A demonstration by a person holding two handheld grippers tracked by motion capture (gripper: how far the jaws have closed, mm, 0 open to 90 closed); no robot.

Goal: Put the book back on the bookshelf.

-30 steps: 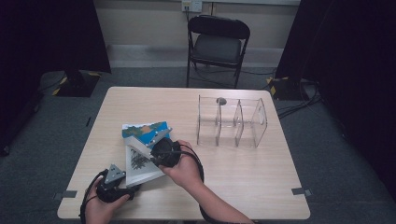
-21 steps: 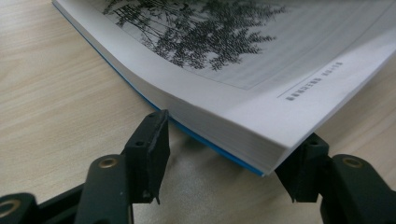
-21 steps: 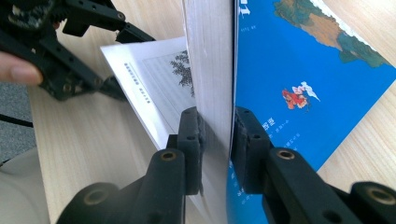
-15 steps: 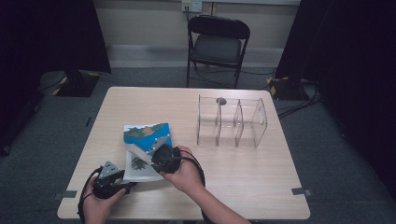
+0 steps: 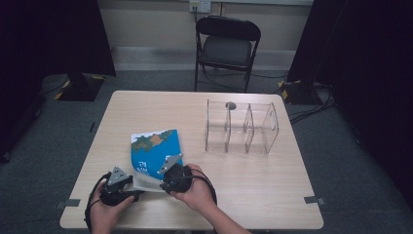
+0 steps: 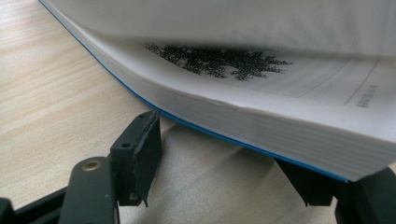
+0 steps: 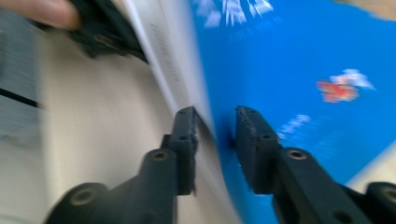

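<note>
**A:** So where's the book point(image 5: 155, 152) sitting? And what does it look like?

**B:** On the table point(image 5: 146, 105), toward the near-left part, roughly 7 o'clock from the table's middle. Bright blue cover with a brownish-green strip along the far edge and some white print. In the right gripper view there's a little red figure and white marks on the blue. It's a thick paperback, white page block, thin blue line of back cover showing underneath.

**A:** Is it lying flat?

**B:** Not fully. In the left gripper view the near corner is lifted off the wood and the top part is opened up a bit, showing a page with a black speckled drawing and small print.

**A:** What are the grippers doing?

**B:** Right gripper point(image 5: 174, 174) is at the book's near edge, about 6 o'clock of it. Its jaws are slightly apart with the blue cover's edge between them; can't tell if they actually pinch it, that view is blurry. Left gripper point(image 5: 117, 186) is at 7 o'clock of the book, jaws spread wide, one each side under the raised corner.

**A:** Anything else around?

**B:** A clear rack point(image 5: 241, 126) at 3 o'clock, well apart from the book.
</note>
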